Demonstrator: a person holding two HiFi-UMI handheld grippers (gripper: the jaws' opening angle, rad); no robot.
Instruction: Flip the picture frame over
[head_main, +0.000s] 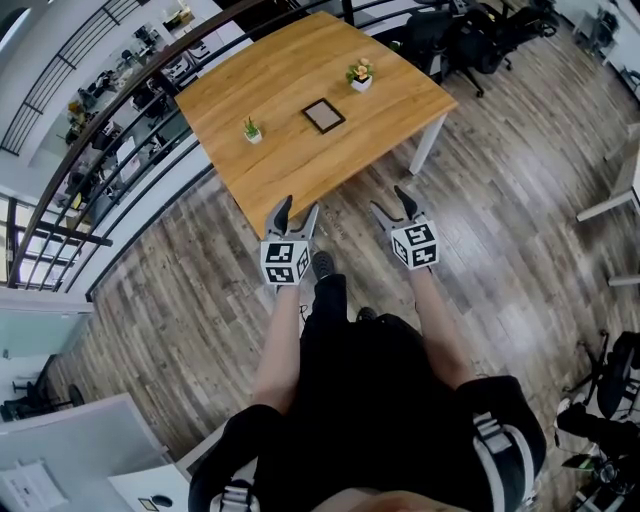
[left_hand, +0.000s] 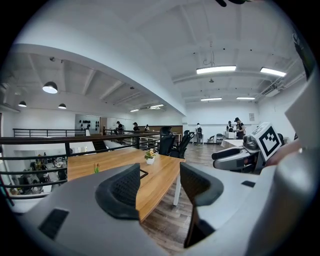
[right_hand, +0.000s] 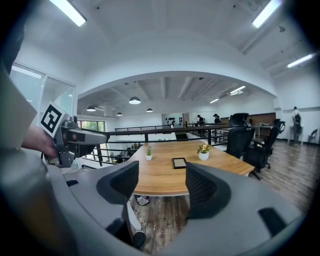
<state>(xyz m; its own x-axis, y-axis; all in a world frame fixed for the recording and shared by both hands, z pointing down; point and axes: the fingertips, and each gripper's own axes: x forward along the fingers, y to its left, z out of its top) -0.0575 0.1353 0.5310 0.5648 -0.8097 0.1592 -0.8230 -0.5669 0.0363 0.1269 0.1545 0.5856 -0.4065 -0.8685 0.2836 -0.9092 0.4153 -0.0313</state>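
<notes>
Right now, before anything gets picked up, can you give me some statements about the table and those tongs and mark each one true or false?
1. The picture frame lies flat on the wooden table. True.
2. The left tongs grip the frame. False: they are open, empty and well clear of it.
3. A flowering plant and a small green plant stand on the table, one on either side of the frame. True.
4. The right tongs are shut. False: their jaws stand apart with nothing between them.
</notes>
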